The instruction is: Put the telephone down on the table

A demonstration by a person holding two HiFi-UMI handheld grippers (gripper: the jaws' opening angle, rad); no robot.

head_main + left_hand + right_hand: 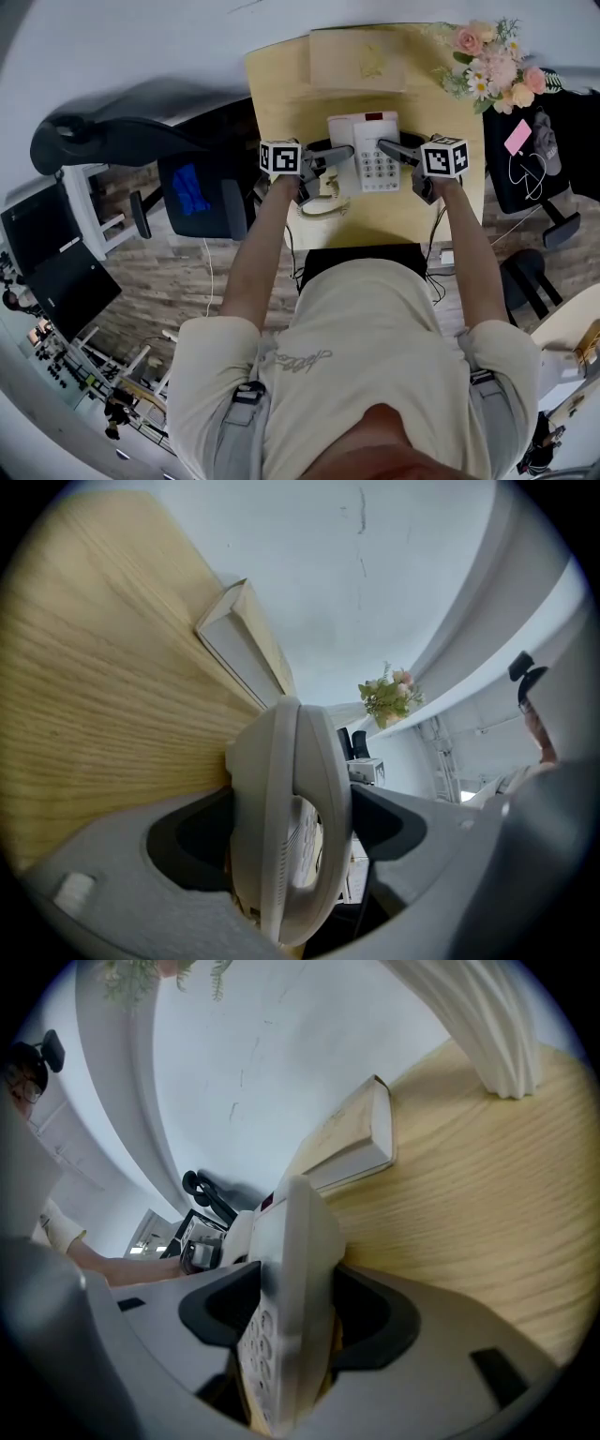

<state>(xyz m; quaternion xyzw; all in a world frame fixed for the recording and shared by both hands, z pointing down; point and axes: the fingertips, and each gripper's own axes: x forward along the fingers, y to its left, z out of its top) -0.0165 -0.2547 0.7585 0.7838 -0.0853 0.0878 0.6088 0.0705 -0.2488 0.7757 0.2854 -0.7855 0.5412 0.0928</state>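
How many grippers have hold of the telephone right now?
2. The left gripper is shut on the left side of the telephone. The right gripper is shut on its right side, by the keypad. Nothing hides either grip.

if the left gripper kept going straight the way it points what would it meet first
The telephone: the left gripper is already shut on its edge. Past that, probably the right gripper, clamped on the opposite edge.
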